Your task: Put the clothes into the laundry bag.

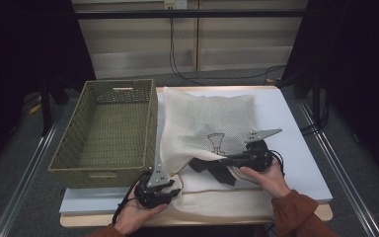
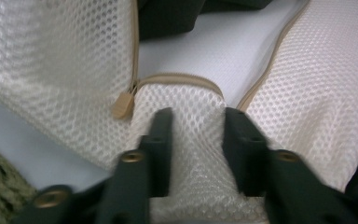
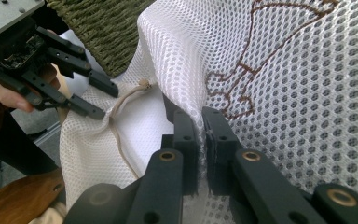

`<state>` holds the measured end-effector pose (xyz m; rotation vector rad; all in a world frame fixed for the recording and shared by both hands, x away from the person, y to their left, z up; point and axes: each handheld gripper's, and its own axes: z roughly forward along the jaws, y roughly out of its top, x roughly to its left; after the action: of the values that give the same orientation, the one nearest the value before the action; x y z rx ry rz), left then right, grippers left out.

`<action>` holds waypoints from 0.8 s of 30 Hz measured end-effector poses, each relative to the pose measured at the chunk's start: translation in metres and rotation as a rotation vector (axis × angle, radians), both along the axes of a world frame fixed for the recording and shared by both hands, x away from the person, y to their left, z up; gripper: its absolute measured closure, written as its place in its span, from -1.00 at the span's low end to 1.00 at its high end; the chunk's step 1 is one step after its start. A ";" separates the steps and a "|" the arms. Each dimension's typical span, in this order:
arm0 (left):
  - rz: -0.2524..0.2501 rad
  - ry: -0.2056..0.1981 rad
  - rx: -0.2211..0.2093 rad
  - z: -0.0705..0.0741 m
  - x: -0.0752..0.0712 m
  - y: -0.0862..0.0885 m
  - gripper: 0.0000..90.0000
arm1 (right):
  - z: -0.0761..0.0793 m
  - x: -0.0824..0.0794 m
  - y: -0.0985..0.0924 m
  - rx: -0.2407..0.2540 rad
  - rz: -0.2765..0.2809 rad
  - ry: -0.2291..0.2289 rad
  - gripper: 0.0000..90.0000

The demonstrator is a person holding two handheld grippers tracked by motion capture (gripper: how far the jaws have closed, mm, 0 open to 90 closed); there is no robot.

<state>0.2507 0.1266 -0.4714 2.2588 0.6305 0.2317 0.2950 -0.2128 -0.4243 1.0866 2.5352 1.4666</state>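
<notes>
Black jaws of my right hand-held gripper (image 3: 199,135) sit almost together, clenched on a fold of the mesh laundry bag (image 3: 284,93), just below the brown stitched figure (image 3: 261,56) on its upper layer. In the high view that gripper (image 1: 227,159) sits at the bag's near right part, my right hand (image 1: 266,177) behind it, lifting the upper layer so the bag's mouth gapes.

My left hand-held gripper (image 2: 196,140) has its jaws standing apart, released, with a hump of the bag's mesh rising between them; I see no pad pressing on it. Just beyond its jaw tips runs the tan zipper (image 2: 177,79), and the zipper pull (image 2: 122,104) hangs just left of the left jaw. From above, this gripper (image 1: 173,191) lies at the bag's near left corner, in my left hand (image 1: 135,212).

The bag (image 1: 207,123) lies spread on the white worktop (image 1: 296,148), its left edge touching the woven green basket (image 1: 103,133), which stands beside it on the same worktop. Something dark (image 1: 212,168) shows inside the bag's mouth, between the two grippers; I cannot tell what it is. In the right gripper view the left gripper (image 3: 98,98) is near the zipper's end, close to the basket's wall (image 3: 102,28).
</notes>
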 end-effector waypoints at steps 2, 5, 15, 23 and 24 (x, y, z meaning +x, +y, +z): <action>0.003 0.017 -0.017 -0.001 0.001 0.006 0.79 | 0.001 -0.001 0.002 -0.029 -0.003 -0.010 0.87; 0.004 0.038 -0.020 0.004 -0.003 0.013 0.95 | 0.000 -0.001 0.002 -0.023 0.007 -0.005 0.85; 0.048 0.056 -0.087 0.013 -0.029 0.043 0.96 | 0.005 -0.007 -0.002 -0.008 0.009 -0.010 0.67; 0.030 0.077 -0.067 0.005 -0.040 0.042 0.96 | 0.004 -0.019 -0.002 -0.009 0.067 -0.017 0.89; 0.030 0.077 -0.070 0.005 -0.040 0.043 0.95 | 0.001 -0.019 -0.002 -0.017 0.066 -0.013 0.89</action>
<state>0.2110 0.1697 -0.4659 2.2012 0.7026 0.1355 0.2756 -0.2147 -0.4228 0.9979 2.5934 1.4590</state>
